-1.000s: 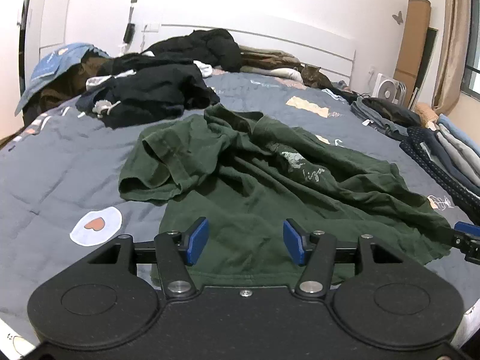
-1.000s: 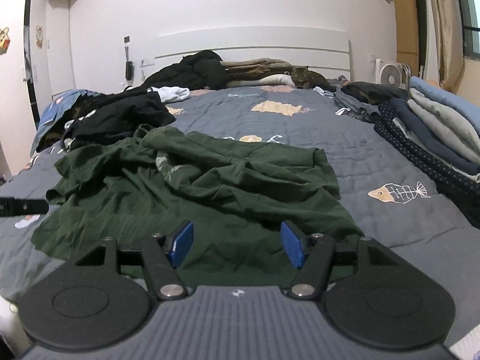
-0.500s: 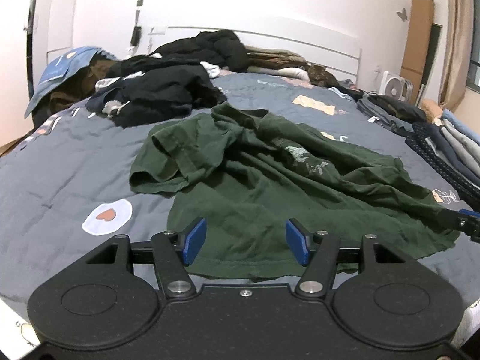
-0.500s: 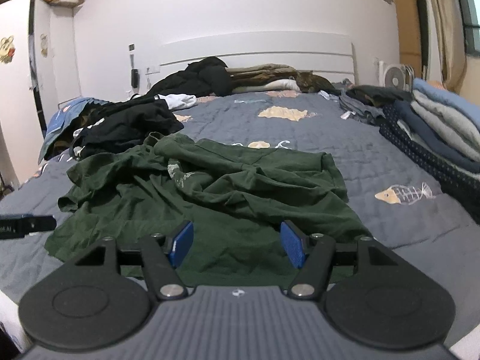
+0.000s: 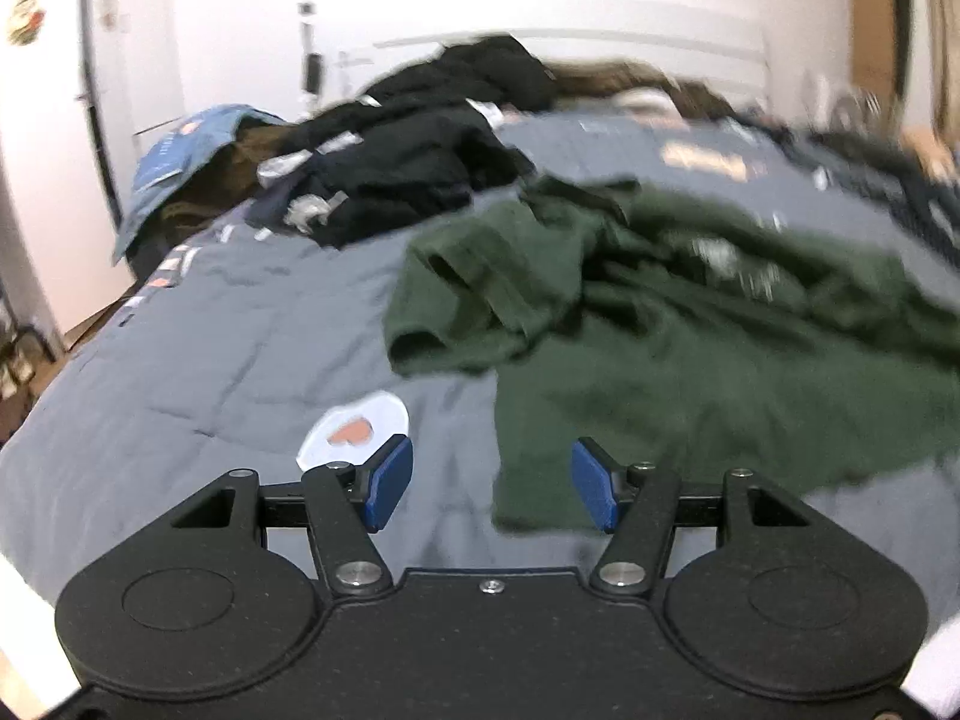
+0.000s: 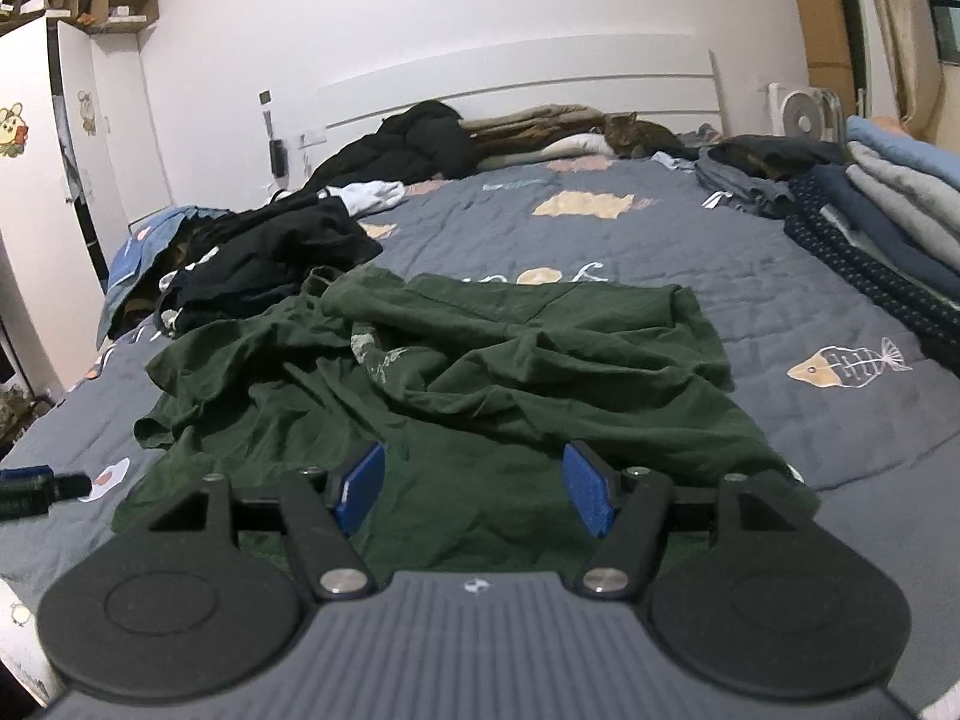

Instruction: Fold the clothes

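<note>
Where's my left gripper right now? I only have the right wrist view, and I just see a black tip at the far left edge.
Observer: The left gripper is open, its gap over the green shirt's near left corner, holding nothing.
Operator: Is that shirt corner between the pads?
Observer: Partly. The corner sits by the right pad; grey quilt fills the rest of the gap.
Operator: Anything under the left pad?
Observer: A white egg patch printed on the quilt, just beyond the left pad.

Cat (image 6: 639, 135) by headboard (image 6: 516, 84), white fan (image 6: 801, 114), wardrobe (image 6: 36, 180)
</note>
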`<state>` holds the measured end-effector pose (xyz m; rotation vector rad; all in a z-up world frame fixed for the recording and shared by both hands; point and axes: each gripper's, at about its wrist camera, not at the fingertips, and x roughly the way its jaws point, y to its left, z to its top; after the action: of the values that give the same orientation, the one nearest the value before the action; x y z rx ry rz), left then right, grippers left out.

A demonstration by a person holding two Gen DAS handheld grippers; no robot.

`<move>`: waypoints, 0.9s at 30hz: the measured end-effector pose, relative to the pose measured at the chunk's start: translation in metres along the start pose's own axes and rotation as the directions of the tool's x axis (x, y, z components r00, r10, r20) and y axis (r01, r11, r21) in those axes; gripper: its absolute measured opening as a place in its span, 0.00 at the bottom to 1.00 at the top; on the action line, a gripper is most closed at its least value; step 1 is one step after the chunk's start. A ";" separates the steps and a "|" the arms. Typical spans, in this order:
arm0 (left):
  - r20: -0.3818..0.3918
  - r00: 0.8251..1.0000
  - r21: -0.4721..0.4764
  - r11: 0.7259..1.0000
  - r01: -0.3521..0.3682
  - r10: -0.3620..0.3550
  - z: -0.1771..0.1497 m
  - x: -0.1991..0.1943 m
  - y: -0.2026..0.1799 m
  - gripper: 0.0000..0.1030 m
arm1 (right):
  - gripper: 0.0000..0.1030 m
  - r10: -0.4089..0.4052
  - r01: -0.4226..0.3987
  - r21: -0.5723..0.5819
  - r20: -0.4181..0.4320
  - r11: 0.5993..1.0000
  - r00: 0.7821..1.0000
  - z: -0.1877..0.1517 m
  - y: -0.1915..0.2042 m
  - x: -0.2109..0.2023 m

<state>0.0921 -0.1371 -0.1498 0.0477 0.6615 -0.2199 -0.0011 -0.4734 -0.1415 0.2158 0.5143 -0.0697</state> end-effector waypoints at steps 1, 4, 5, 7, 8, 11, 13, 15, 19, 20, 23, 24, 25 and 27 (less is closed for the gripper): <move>-0.013 1.000 0.007 1.000 0.009 -0.009 -0.002 0.003 0.000 0.57 | 0.64 0.005 -0.005 -0.001 -0.006 1.000 1.000 0.002 0.001 0.003; -0.051 0.998 0.028 0.999 0.037 -0.036 -0.006 0.013 0.000 0.57 | 0.65 0.026 -0.025 0.024 -0.020 0.999 0.999 0.006 0.004 0.012; -0.063 0.997 0.034 0.998 0.047 -0.045 -0.008 0.016 0.000 0.57 | 0.65 0.036 -0.035 0.036 -0.024 0.999 0.999 0.007 0.005 0.015; -0.089 0.994 0.047 0.997 0.066 -0.062 -0.011 0.022 0.000 0.57 | 0.66 0.056 -0.054 0.051 -0.030 0.997 0.998 0.008 0.009 0.019; -0.101 0.993 0.027 0.997 0.070 -0.067 -0.011 0.027 0.003 0.57 | 0.66 0.065 -0.063 0.053 -0.033 0.997 0.997 0.008 0.012 0.021; -0.134 0.987 -0.101 0.992 0.078 -0.091 -0.008 0.044 0.018 0.57 | 0.67 0.083 -0.081 0.044 -0.041 0.996 0.996 0.008 0.017 0.026; -0.137 0.979 -0.210 0.970 0.120 -0.151 -0.006 0.053 0.028 0.55 | 0.67 0.092 -0.090 0.038 -0.048 0.995 0.995 0.007 0.020 0.028; -0.131 0.973 -0.252 0.956 0.152 -0.189 -0.004 0.059 0.031 0.52 | 0.68 0.095 -0.093 0.036 -0.057 0.995 0.994 0.006 0.021 0.031; -0.134 0.959 -0.270 0.941 0.206 -0.249 -0.005 0.063 0.027 0.15 | 0.68 0.090 -0.085 0.069 -0.073 0.994 0.993 0.007 0.015 0.036; -0.129 0.956 -0.279 0.934 0.222 -0.265 -0.004 0.062 0.026 0.10 | 0.68 0.090 -0.084 0.082 -0.075 0.993 0.993 0.008 0.014 0.037; -0.089 0.949 -0.320 0.911 0.261 -0.303 0.001 0.049 0.029 0.09 | 0.68 0.092 -0.082 0.120 -0.074 0.989 0.993 0.010 0.008 0.038; -0.079 0.945 -0.341 0.899 0.273 -0.317 0.003 0.043 0.032 0.07 | 0.68 0.092 -0.082 0.132 -0.072 0.988 0.993 0.011 0.007 0.038; -0.070 0.941 -0.361 0.888 0.284 -0.330 0.004 0.037 0.035 0.07 | 0.68 0.092 -0.081 0.142 -0.070 0.987 0.993 0.011 0.006 0.038; -0.060 0.934 -0.399 0.866 0.302 -0.353 0.006 0.024 0.039 0.06 | 0.68 0.092 -0.081 0.156 -0.064 0.984 0.994 0.012 0.003 0.037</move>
<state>0.1229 -0.1040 -0.1606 -0.4374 0.8344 -0.4156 0.0376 -0.4738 -0.1490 0.3914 0.5699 -0.0166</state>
